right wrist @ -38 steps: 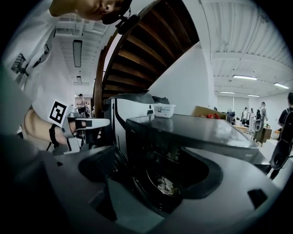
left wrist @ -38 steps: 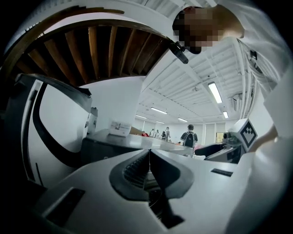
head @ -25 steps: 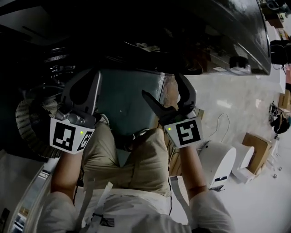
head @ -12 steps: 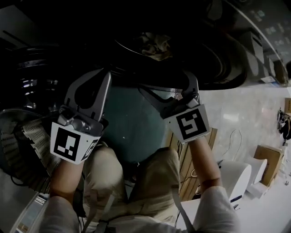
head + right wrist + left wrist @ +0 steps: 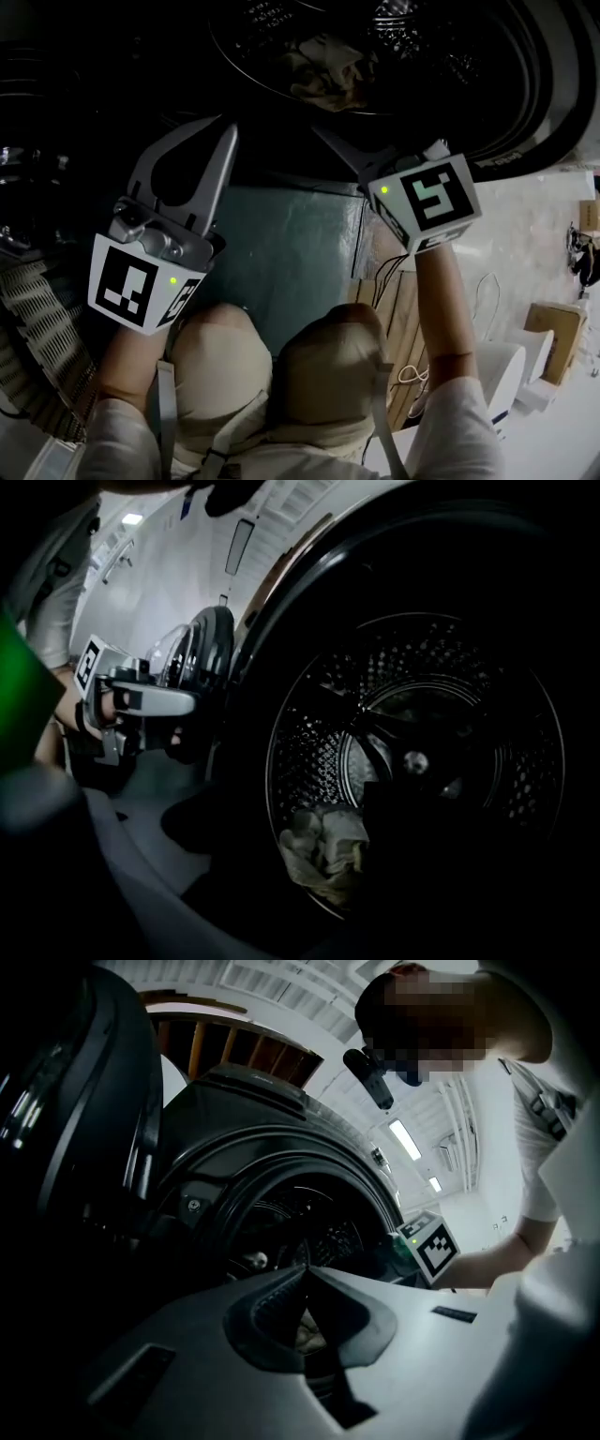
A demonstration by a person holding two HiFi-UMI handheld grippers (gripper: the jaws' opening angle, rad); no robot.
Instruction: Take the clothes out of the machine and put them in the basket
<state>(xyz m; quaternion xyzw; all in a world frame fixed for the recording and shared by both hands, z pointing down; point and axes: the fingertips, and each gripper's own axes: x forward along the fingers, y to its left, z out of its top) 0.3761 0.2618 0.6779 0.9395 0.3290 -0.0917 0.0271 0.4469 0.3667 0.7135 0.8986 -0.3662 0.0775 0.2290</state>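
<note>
Dim light and a pale floor surround a front-loading machine, whose dark mouth fills the top of the head view. The right gripper is held at the lower rim of that mouth, its jaws spread apart and holding nothing. Between them, its own view looks onto the clothes, a pale crumpled bundle at the bottom of the perforated drum. The left gripper hovers lower and to the left, outside the opening, its jaw tips pressed together with nothing pinched. Near it the machine's round door stands swung open. Below both grippers are the person's knees in beige trousers, over a teal surface. The slatted basket sits at the far left, well apart from the clothes. Off to the right lie a cardboard box and loose cables.

Half a second ago only the drum's edge showed. Now the opening has come well into sight and the right gripper has risen to its rim, while the left one has barely shifted.

In the head view the right gripper's far jaw blends into the blackness. In its own view a dark jaw covers part of the bundle. The basket is cut off by the frame edge.
</note>
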